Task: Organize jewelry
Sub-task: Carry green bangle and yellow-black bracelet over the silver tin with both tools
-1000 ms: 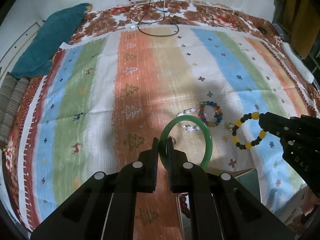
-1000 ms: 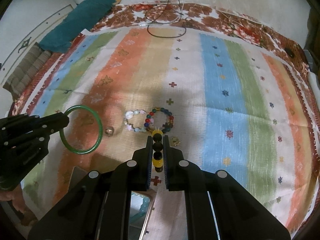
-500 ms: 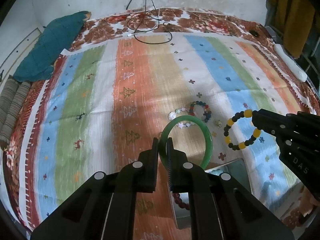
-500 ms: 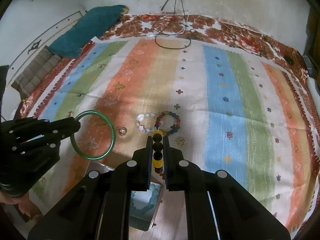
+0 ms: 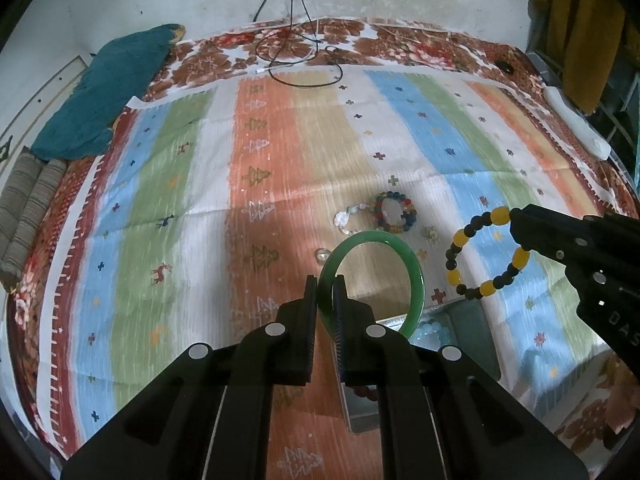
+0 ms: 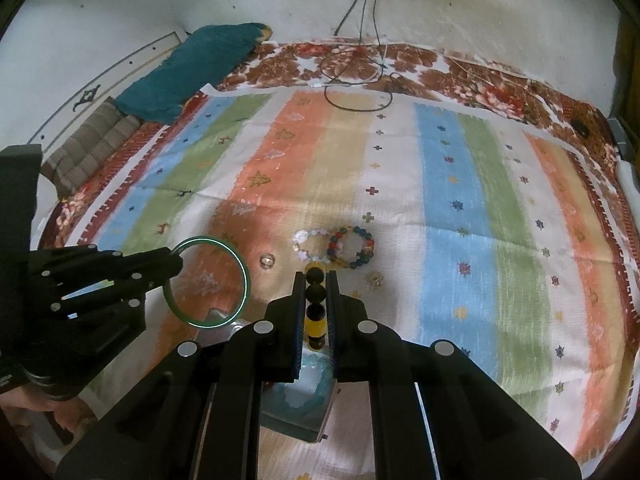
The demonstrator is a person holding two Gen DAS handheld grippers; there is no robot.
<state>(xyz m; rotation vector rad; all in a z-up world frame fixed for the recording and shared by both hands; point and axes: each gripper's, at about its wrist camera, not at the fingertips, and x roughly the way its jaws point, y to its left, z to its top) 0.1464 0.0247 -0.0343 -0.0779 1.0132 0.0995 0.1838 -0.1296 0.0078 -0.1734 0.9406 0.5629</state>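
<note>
My left gripper (image 5: 325, 280) is shut on a green bangle (image 5: 414, 276), held above the striped cloth; the bangle (image 6: 244, 284) also shows at the left of the right wrist view. My right gripper (image 6: 316, 278) is shut on a yellow and black bead bracelet (image 6: 315, 304), seen as a full loop (image 5: 460, 236) in the left wrist view. A jewelry box (image 5: 472, 320) with pale blue beads inside lies just below both grippers. On the cloth beyond lie a multicoloured bead bracelet (image 6: 352, 246), a pale bead bracelet (image 6: 304, 242) and two small rings (image 6: 267, 261).
The striped cloth (image 5: 180, 200) covers a floral bedspread. A teal cushion (image 5: 112, 88) and a folded striped blanket (image 5: 28, 204) sit at the far left. Black cables (image 5: 296, 60) trail from the wall at the back. A hand (image 6: 36, 404) shows under the left gripper.
Both grippers have drawn back and up from the loose jewelry, each still holding its bracelet. The box has come further into view beneath them.
</note>
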